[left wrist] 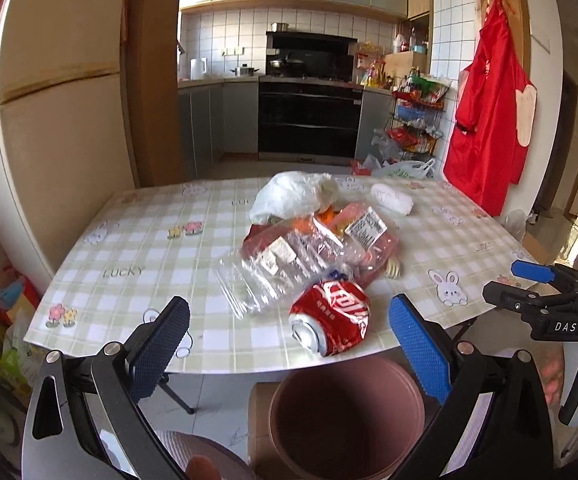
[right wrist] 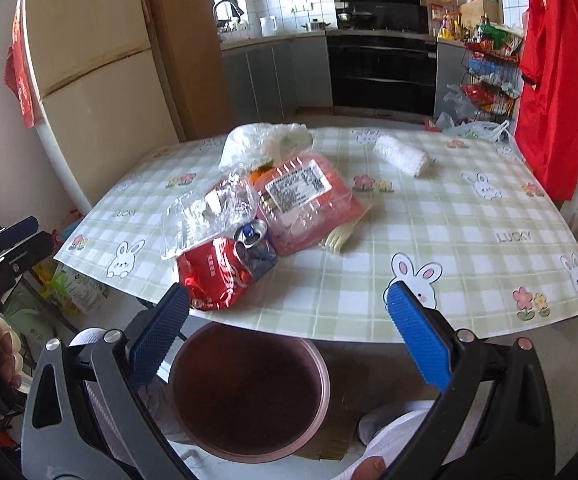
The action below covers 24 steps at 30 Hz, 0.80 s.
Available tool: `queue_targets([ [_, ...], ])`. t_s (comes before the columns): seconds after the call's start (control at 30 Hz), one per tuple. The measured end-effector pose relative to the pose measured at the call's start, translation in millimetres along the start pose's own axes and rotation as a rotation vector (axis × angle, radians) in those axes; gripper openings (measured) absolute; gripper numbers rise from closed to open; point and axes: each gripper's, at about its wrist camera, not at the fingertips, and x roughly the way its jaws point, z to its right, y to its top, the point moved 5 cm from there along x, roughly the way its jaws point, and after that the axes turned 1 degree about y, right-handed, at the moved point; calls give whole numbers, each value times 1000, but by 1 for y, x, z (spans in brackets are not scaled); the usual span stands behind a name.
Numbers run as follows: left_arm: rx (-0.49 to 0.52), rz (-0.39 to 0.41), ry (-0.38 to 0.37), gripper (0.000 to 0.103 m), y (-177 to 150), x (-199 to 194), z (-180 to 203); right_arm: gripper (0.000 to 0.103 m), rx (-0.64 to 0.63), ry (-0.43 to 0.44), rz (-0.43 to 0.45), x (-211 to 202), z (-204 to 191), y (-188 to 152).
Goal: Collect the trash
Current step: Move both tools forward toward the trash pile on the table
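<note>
A crushed red soda can [left wrist: 331, 322] [right wrist: 225, 270] lies at the table's near edge. Behind it sit a clear plastic container [left wrist: 265, 276] [right wrist: 205, 212], a red-tinted clamshell box with a label [left wrist: 353, 236] [right wrist: 305, 204], a white plastic bag [left wrist: 293, 196] [right wrist: 265, 140], a plastic fork [right wrist: 339, 240] and a white wad [left wrist: 392, 199] [right wrist: 401, 155]. A brown bin [left wrist: 345, 416] [right wrist: 249, 392] stands on the floor below the edge. My left gripper [left wrist: 289, 344] hangs open, short of the can. My right gripper [right wrist: 289, 332] is open above the bin; it also shows at the right of the left wrist view [left wrist: 529, 280].
The table [left wrist: 129, 256] [right wrist: 469, 216] has a green checked cloth with rabbits. A fridge [left wrist: 61, 120] stands at the left, a red apron [left wrist: 489, 120] hangs at the right, and a wire rack [left wrist: 417, 120] with bags is behind. A hand [right wrist: 7, 352] holds the left tool.
</note>
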Motion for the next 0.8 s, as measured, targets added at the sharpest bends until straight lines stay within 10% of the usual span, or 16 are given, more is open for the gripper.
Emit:
queue_targets([
  [0.3, 0, 4, 73, 98, -24, 30, -10, 97, 13, -57, -69, 37, 21, -24],
  [0.8, -70, -105, -16, 97, -37, 73, -13, 97, 15, -49, -115, 80, 35, -25],
])
